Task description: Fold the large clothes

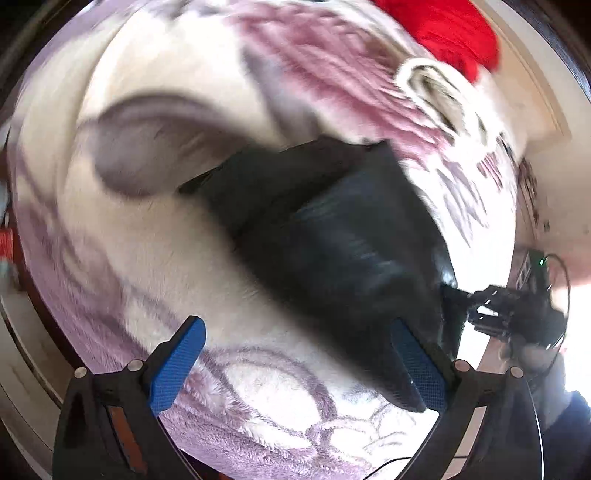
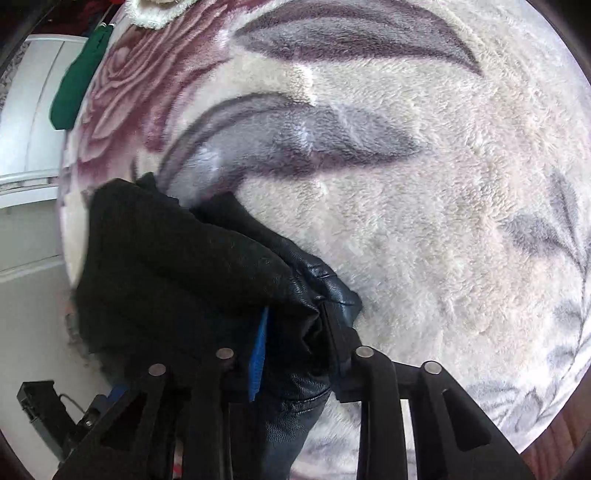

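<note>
Left wrist view: the left gripper (image 1: 295, 365) has its two blue-padded fingers (image 1: 176, 365) spread wide, with nothing pinched between them. Beyond the fingertips lies a black jacket (image 1: 332, 236), spread on a fluffy blanket (image 1: 155, 251) with purple flowers and grey leaves. One edge of the jacket runs down against the inner side of the right-hand finger; whether it touches the pad is hard to tell through the blur. Far past the fingertips, a red cloth (image 1: 450, 33) sits at the blanket's upper edge, with a cream fuzzy item (image 1: 436, 88) just beside it. To the right of the fingers, the right gripper (image 1: 458, 299) meets the jacket's corner.

Right wrist view: the right gripper (image 2: 291, 332) has narrow jaws, closed on a bunched fold of the black jacket (image 2: 177, 273), leather side and fuzzy lining both showing. The cloth fills the gap and hangs over the left-hand finger. The blanket (image 2: 424, 221) spreads ahead and right of the fingers. A green cloth (image 2: 77, 85) lies far off, up left.
</note>
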Motion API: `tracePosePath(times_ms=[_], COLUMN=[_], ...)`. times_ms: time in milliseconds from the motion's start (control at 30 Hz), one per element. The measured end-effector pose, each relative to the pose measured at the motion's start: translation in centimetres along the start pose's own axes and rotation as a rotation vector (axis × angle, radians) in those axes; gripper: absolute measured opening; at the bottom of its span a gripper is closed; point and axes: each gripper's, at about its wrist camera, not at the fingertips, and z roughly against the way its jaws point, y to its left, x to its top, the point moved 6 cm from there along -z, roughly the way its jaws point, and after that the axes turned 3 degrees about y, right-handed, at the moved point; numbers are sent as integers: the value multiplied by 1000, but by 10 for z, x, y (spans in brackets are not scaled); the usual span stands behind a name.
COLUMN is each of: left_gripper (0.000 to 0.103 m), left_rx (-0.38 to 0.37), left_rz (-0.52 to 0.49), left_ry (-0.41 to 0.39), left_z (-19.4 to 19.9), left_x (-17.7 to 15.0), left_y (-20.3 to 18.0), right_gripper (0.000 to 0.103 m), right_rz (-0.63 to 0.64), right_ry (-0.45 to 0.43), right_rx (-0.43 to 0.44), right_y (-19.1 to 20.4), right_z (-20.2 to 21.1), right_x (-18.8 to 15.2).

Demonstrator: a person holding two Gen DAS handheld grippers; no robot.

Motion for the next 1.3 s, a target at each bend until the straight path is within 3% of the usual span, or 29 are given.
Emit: tracePosePath(times_ms=[67,167,267,333,433,467,567,667,767,833,1000,1067,1167,1300], left_gripper=[102,102,102,102,102,102,102,102,101,95,95,95,95,95], left_rx=[20,63,114,125,146,159,183,148,144,129,140,121,99,66], left_rz=[-69,-156,-201,-202,-213,-223,-260,-242,-242,-253,-325,-353,-359,-311], left_ry=[-6,10,43,50,62,65,70,78,82,89,98,72,44,91], left_z=[0,-19,-42,-48,-54,-55,-54,-55,-56,-57,-51,-33,-12,-34], left_x=[8,20,29,32,32,32,30,34,41,44,49,58,80,112], left_y=[-16,-33,-36,-35,-32,-32,-31,-28,-30,-34,-51,-54,-46,-28], right_gripper=[55,69,79,79,75,36,25,25,25,24,26,31,41,60], right_rz=[-39,-133,-183,-200,-177,-176,-218,-168,-157,-223,-325,-312,-263,-239], right_ry=[-14,-132,-141,-81,-68,-122,-236,-289,-310,-309,-263,-238,-219,-223], right_rx=[89,138,193,222,298,320,397,452,393,373,417,487,493,479], right_y=[2,-21,-29,-15,7,9,17,34,28,8,-20,-17,-11,-3], right_z=[14,64,67,36,-4,-7,-5,17,18,3,-16,-11,-4,0], right_x=[-1,-16,-37,-53,-62,-62,-56,-49,-35,-19,4,7,1,-4])
